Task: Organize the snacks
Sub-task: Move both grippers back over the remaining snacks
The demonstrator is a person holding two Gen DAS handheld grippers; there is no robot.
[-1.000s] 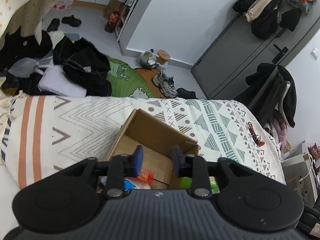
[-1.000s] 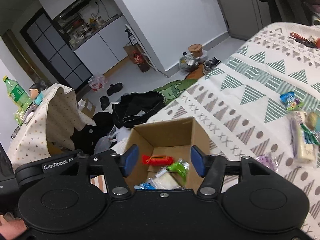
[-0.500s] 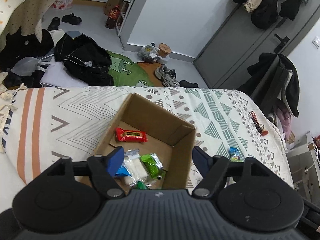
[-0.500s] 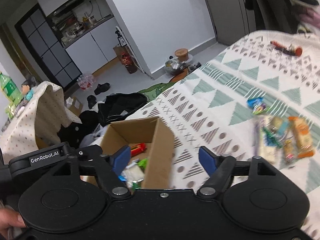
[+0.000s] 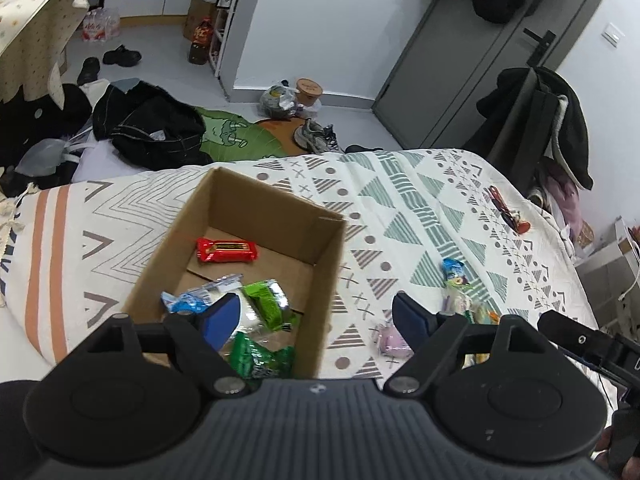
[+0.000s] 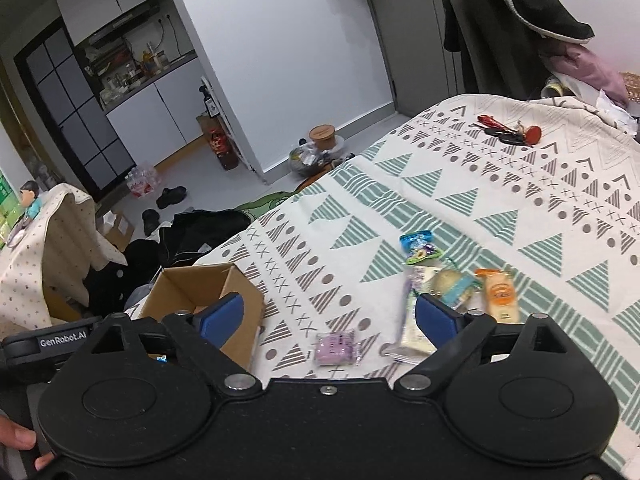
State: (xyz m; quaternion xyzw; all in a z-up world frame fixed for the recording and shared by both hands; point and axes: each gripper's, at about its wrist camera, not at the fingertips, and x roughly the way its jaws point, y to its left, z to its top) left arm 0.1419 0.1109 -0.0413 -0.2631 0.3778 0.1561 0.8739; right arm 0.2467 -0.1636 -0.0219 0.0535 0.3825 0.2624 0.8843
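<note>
Up over a bed with a patterned blanket (image 5: 404, 216).

Left gripper (image 5: 316, 318) opening, blue pads spread wide, nothing pinched between them. Below it, an open cardboard box (image 5: 332, 264) resting on the blanket. Inside the box: a red snack bar (image 5: 227, 249) lying flat near the far end, a blue and white packet (image 5: 188, 300), a bright green packet (image 5: 266, 300) beside it, and 1 more green packet (image 5: 260, 360) at the near end, partly hidden by the gripper body.

Right gripper (image 6: 328, 318) opening too, pads spread wide, nothing pinched. Under the gap, a small purple packet (image 6: 336, 348) lying flat on the blanket, just beside the box (image 6: 240, 300). Near the right pad, a long pale packet (image 6: 412, 332) partly hidden behind it. Past that, a blue packet (image 6: 420, 246), a round pale snack in a clear wrapper (image 6: 452, 286), and an orange packet (image 6: 500, 294), all close together on the blanket, well apart from the box. Same pile seen partly from the left view, behind the right pad there.

Far off on the blanket, a bunch of keys with red bits (image 6: 508, 130).

On the floor past the bed, a heap of black clothes (image 5: 152, 128), a green mat (image 5: 236, 140) and a grey sneaker (image 5: 316, 140).
</note>
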